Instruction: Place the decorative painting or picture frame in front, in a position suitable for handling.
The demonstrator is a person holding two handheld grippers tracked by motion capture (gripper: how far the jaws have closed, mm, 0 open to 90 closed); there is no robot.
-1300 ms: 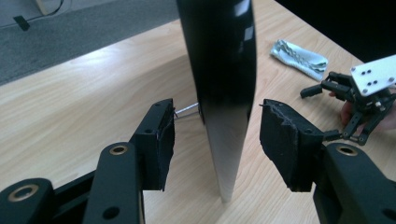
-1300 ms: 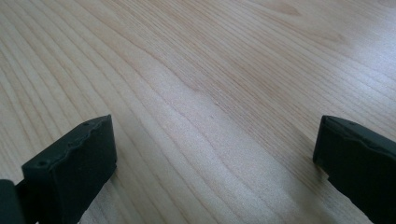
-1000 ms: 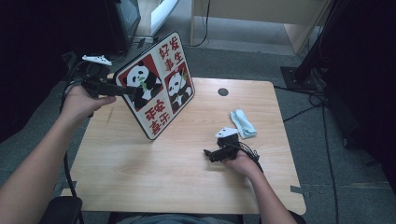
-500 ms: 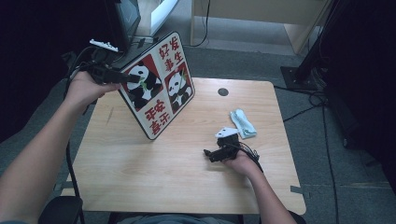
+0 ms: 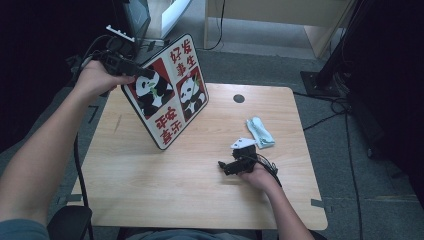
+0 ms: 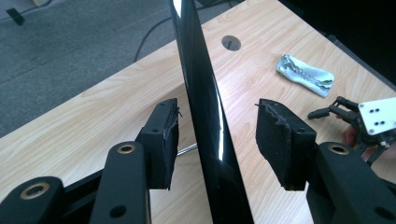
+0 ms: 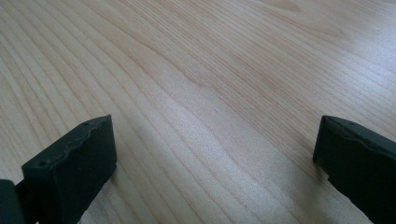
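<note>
Edgewise, panda board (image 6: 205,116) between jaws, seemingly untouched

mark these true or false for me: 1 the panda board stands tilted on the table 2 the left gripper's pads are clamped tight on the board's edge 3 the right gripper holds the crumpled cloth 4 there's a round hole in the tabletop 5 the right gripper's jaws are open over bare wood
1. True. The panda board stands tilted, its lower corner on the table.
2. False. In the left gripper view the board's dark edge runs between the jaws of the left gripper, with a gap showing on each side of it.
3. False. The crumpled cloth lies on the wood beyond the right gripper, which holds nothing.
4. True. The round hole is near the table's far edge.
5. True. The right gripper view shows its jaws wide apart with wood grain between them.
</note>
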